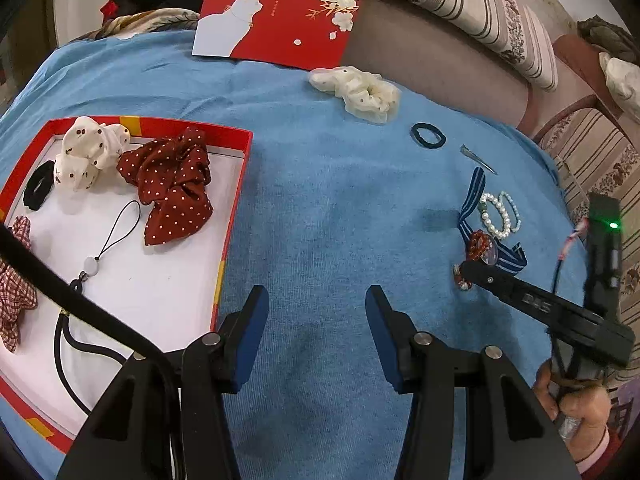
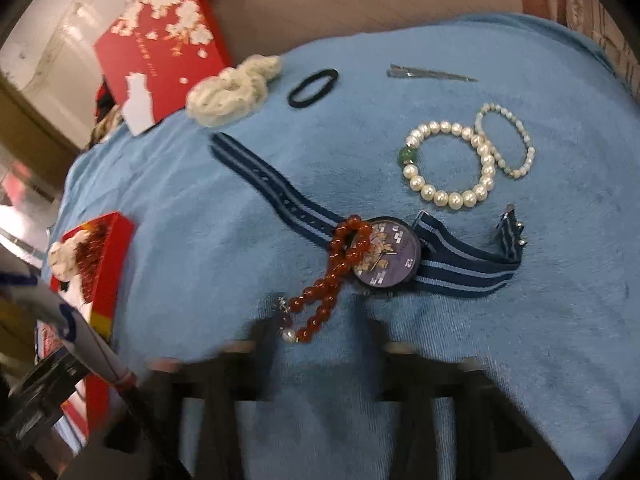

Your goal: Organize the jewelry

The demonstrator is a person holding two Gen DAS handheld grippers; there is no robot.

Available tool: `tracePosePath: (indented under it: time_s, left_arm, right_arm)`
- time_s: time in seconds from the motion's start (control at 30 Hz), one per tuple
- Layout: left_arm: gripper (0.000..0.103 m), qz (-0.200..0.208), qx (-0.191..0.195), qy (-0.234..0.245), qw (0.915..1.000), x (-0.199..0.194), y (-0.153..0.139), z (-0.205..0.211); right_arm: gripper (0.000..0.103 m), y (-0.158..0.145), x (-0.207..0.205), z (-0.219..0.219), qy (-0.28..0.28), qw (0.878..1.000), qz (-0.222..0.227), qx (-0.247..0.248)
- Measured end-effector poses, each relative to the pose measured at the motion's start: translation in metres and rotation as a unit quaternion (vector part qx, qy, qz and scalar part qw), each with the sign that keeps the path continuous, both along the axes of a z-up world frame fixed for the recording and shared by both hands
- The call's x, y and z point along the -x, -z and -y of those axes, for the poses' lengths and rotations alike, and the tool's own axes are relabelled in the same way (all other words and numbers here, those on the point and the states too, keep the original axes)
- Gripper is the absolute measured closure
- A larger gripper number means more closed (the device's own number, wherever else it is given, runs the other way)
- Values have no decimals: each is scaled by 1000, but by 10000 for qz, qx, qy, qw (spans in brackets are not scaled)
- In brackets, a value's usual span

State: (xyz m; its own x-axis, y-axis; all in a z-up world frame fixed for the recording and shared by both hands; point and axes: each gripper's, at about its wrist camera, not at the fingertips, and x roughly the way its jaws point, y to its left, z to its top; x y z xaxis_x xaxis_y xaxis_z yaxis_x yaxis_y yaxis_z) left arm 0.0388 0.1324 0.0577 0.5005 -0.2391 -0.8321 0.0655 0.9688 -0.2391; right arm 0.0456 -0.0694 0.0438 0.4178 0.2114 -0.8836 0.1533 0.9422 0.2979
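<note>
While jaws gape, red bead bracelet [image 2: 326, 280] overlaps watch [image 2: 390, 258].

Blue terry towel [image 1: 328, 208] carries red cardboard tray [image 1: 234, 200] at left; striped-strap watch [image 2: 394, 256], pearl bracelet [image 2: 450, 166], black hair tie [image 2: 313, 89] at right.

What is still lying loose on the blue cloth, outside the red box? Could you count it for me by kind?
Bead bracelets: 3 – large pearl, small pale bead, red bead
Watch: 1 – striped strap
Scrunchie: 1 – cream
Hair tie: 1 – black
Hair clip: 1 – metal
Total: 7
</note>
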Motion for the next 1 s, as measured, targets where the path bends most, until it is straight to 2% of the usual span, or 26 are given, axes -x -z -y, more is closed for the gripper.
tracePosePath:
  time_s: [0.1, 0.3, 0.37, 0.4, 0.43, 0.5, 0.63, 0.77, 0.9, 1.0]
  left_arm:
    - [54, 7, 50, -68, 10000, -1, -1, -6]
    - [53, 1, 159, -227, 9996, -1, -1, -16]
    - [53, -43, 181, -194, 9996, -1, 2, -14]
    - [53, -87, 198, -134, 9997, 0, 4, -11]
    - [53, -117, 207, -85, 9997, 1, 5, -9]
    - [53, -203, 232, 111, 9995, 3, 10, 0]
    - [53, -317, 221, 633, 9972, 8, 19, 26]
    - [54, -395, 279, 1108, 9927, 15, 27, 48]
    - [54, -337, 237, 1356, 9899, 18, 33, 64]
    - [54, -316, 175, 1408, 9894, 18, 37, 71]
  right_arm:
    - [96, -2, 2, -2, -82, 9997, 6, -233]
    - [96, -2, 35, -43, -1119, 9891, -236, -929]
    - [91, -4, 51, -49, -1329, 9851, -316, -1044]
    - [78, -6, 56, -48, -1354, 9848, -317, -1043]
    - [66, -11, 61, -43, -1330, 9859, -259, -979]
    - [62, -21, 69, -29, -1210, 9899, -129, -732]
    - [62, -41, 72, 22, -667, 9973, 87, -298]
    - [62, -53, 56, 71, -32, 9994, 283, 182]
    - [61, -49, 25, 101, 270, 9973, 263, 632]
    - [61, -39, -5, 107, 322, 9974, 185, 624]
